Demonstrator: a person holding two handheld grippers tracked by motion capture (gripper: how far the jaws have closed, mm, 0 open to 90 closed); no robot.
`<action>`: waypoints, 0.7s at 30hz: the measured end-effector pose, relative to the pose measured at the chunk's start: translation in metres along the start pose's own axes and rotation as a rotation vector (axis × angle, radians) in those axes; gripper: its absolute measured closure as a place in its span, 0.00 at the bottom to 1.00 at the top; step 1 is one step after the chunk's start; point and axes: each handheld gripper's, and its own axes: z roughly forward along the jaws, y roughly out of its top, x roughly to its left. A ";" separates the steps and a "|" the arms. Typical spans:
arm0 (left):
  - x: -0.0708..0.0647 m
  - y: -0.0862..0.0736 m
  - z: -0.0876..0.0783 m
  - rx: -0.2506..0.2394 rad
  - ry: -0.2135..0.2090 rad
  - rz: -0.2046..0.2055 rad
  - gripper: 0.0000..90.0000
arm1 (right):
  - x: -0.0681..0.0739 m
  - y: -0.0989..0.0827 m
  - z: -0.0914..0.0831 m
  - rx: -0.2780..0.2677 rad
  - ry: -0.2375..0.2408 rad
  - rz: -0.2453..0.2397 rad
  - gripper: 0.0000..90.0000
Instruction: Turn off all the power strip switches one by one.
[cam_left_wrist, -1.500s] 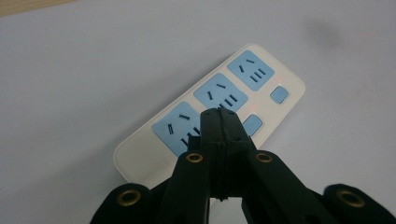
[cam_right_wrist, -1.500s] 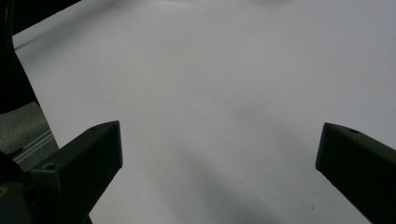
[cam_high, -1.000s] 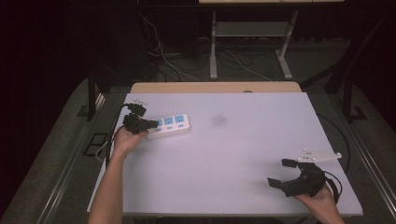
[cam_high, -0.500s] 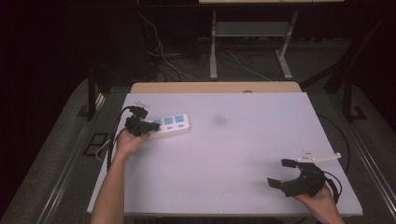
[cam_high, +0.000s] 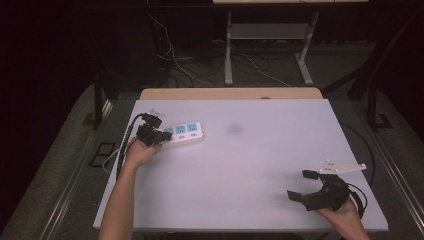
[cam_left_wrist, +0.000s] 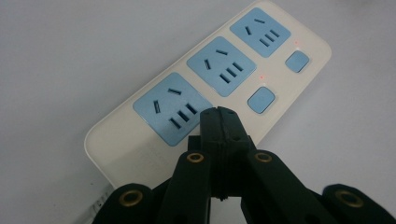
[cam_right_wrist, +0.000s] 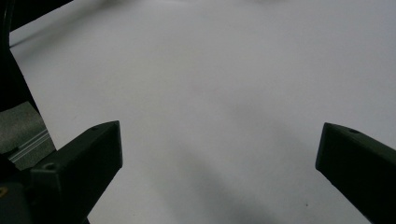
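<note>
The white worktop (cam_high: 240, 165) held a hard, slippery power strip (cam_high: 182, 133) at ten o'clock; the left tool (cam_left_wrist: 218, 112), clenched empty, should grab its long sides, while the right tool (cam_high: 306, 186) gaped.

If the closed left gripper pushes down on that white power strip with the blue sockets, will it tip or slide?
The white power strip with blue sockets lies flat and low on the pale table, so it probably won't tip. Its rigid-looking plastic shell likely won't flex. The tabletop looks smooth, so a sideways shove from the left gripper, jaws shut together, might slide it; its cord may resist somewhat.
</note>
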 end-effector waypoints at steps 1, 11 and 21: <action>0.000 0.000 0.000 0.000 0.001 0.004 1.00 | 0.000 0.000 0.000 0.000 0.000 0.000 0.01; 0.000 0.000 0.000 0.003 -0.001 -0.013 1.00 | 0.000 0.000 0.000 -0.001 0.001 -0.001 0.01; 0.006 0.001 -0.006 -0.020 -0.011 -0.060 1.00 | -0.001 0.000 0.001 0.002 -0.001 0.003 0.00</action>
